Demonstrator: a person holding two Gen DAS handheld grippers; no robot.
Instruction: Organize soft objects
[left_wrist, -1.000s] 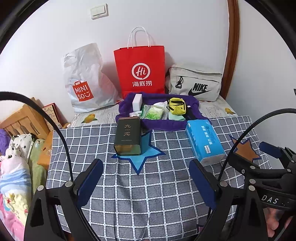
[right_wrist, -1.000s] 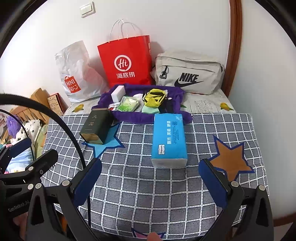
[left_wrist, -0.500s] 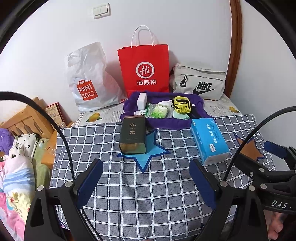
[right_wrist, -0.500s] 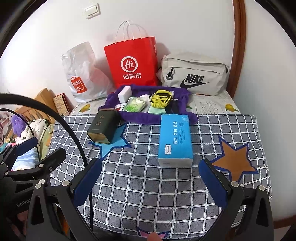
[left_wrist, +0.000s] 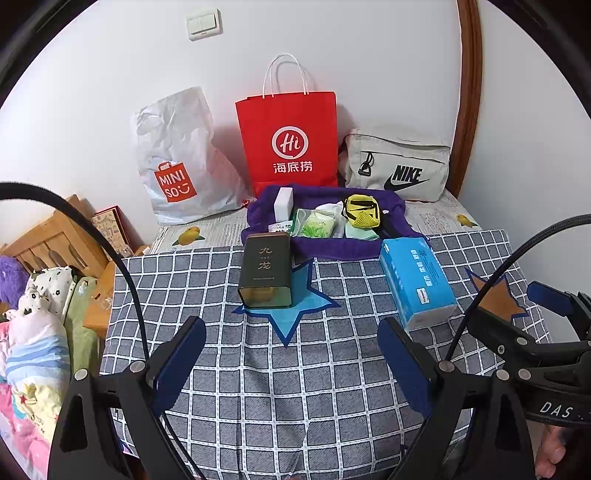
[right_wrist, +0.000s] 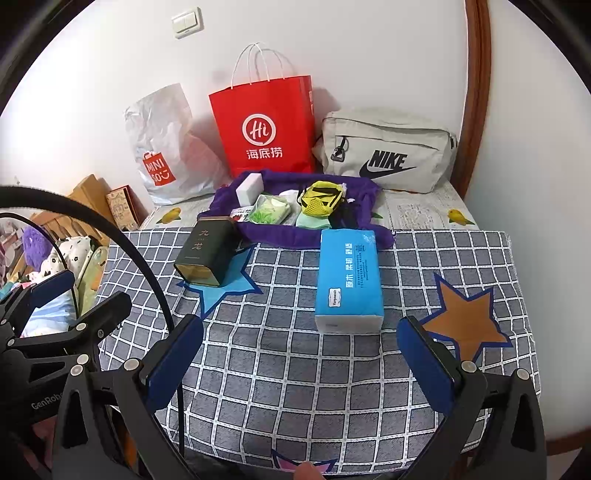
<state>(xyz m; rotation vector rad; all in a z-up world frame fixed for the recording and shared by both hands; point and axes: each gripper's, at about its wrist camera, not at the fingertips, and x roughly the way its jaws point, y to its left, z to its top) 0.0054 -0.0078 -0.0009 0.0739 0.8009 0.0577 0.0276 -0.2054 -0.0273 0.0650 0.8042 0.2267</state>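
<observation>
Both sets of jaws are spread wide with nothing held, poised above the near edge of the checked worktop cloth (right_wrist: 295, 369). The blue tissue pack (right_wrist: 349, 280) lies just ahead of the right gripper (right_wrist: 301, 363), slightly right of its midline. It should be straddled across its narrow width and squeezed gently, since the soft wrapper would probably crumple. From the left gripper (left_wrist: 293, 363), a dark tea tin (left_wrist: 265, 275) is seen ahead.

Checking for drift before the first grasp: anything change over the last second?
Both cameras shifted a little, so the scene sits slightly further right and lower in frame. Nothing was taken or released: left tongs and right tongs are open and empty as before. The tea tin, tissue pack and purple cloth lie where they were.
</observation>
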